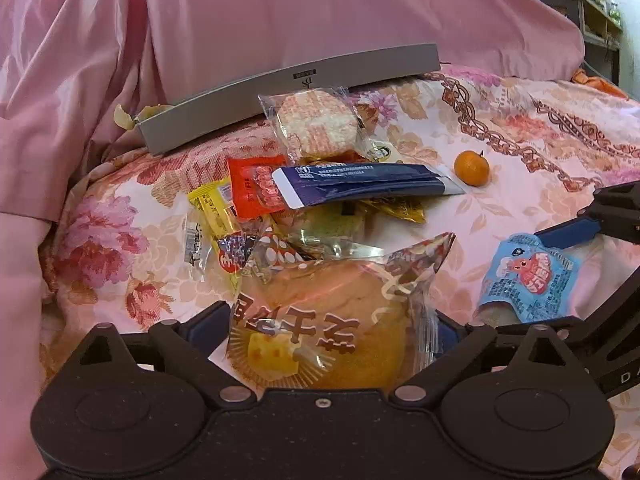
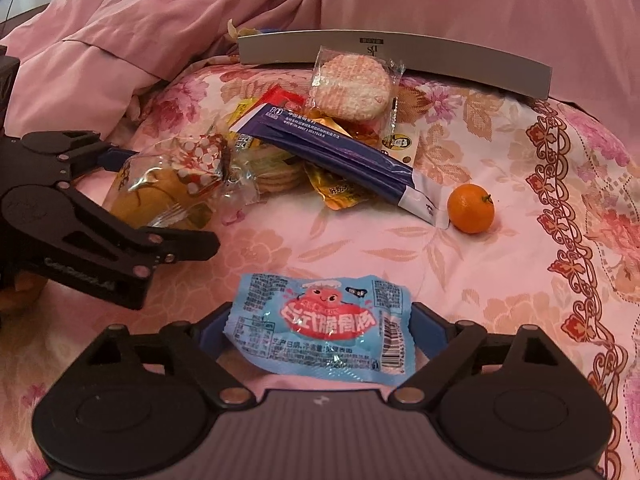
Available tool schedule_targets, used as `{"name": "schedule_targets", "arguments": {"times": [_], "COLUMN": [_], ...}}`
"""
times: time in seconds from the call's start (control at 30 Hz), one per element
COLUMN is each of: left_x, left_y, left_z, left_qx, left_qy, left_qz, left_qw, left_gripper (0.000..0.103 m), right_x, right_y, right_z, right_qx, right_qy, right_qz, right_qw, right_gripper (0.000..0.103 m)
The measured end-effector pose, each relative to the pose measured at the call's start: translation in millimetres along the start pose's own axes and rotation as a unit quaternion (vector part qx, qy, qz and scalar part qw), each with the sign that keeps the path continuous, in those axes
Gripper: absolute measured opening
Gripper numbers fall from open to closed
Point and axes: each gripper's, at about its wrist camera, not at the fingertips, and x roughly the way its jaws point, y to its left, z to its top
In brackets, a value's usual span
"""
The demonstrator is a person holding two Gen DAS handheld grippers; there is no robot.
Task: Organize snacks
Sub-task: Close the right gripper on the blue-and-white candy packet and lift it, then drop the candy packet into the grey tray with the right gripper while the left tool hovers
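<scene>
My left gripper (image 1: 332,320) has its jaws wide around a wrapped cheese bread bun (image 1: 328,320), and both blue fingers touch the wrapper's sides. The right wrist view shows the same bun (image 2: 160,188) lying at the left end of the snack pile, on the bed. My right gripper (image 2: 320,320) is set just as wide on a light blue snack packet (image 2: 320,324), with its fingers against the packet's two ends. A dark blue sachet (image 2: 344,156) and a rice cracker pack (image 2: 352,88) lie on the pile. A small orange (image 2: 471,208) sits apart on the right.
A flowered bedspread (image 2: 500,300) lies under everything. A grey box lid (image 2: 400,50) leans against pink pillows (image 2: 440,0) behind the pile. Yellow, red and gold packets (image 1: 224,208) sit under the sachet. A shelf (image 1: 592,4) stands at the far right.
</scene>
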Motion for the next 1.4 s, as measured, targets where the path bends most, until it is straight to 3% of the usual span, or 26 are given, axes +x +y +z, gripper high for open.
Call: {"name": "schedule_targets", "arguments": {"times": [0.3,0.6,0.97,1.27,1.4], "left_x": [-25.4,-36.3,-63.6,-79.4,-76.9], "left_y": [-19.9,-32.7,-35.0,-44.3,-41.4], "left_z": [1.8,-3.7,-5.6,-9.3,-4.8], "left_qx": [-0.049,-0.095,-0.152,-0.176,-0.193], "left_qy": [0.016,0.017,-0.012,-0.042,-0.037], "left_qz": [-0.001,0.050,0.082,0.073,0.053], "left_qw": [0.9987,0.9941,0.9849,0.9808,0.9791], "left_gripper": [0.088,0.085,0.085,0.085,0.085], "right_x": [-22.3,-38.0,-49.5,-57.9,-62.5], "right_y": [1.1,2.9,-3.8,-10.4,-14.7], "right_z": [-12.0,-20.4,-24.3,-31.0,-31.5], "right_qx": [-0.010,-0.057,-0.042,-0.032,-0.026], "right_qy": [-0.003,-0.032,-0.048,-0.063,-0.076], "right_qz": [-0.001,-0.028,-0.033,-0.032,-0.032], "right_qw": [1.000,0.997,0.997,0.997,0.996], "right_gripper": [0.090,0.090,0.090,0.090,0.090]}}
